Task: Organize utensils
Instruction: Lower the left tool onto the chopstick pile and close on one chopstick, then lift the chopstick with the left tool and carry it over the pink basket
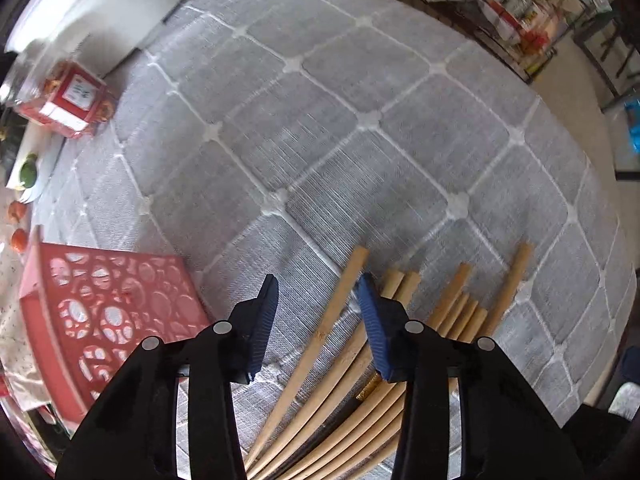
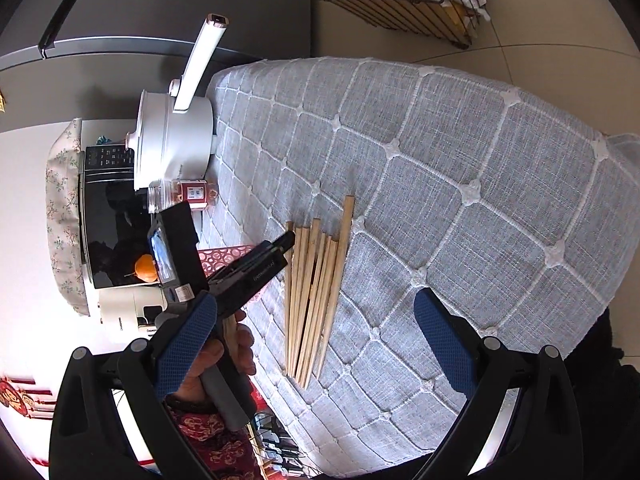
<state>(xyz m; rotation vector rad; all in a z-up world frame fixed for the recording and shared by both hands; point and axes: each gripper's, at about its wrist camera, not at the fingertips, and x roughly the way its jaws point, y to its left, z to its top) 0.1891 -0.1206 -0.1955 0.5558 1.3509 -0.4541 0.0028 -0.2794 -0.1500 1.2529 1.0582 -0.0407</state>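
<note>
While chopsticks lie in loose fan on grey quilted cloth of worktop, none sits in red basket nearby: sorting barely begun. Left gripper straddles one stick, fingers not yet clenched. Right gripper hovers, fingers spread wide, empty. All sticks left to gather.

A grey quilted tablecloth covered the table; wooden chopsticks lay on it under the left jaws, a red perforated basket beside them
</note>
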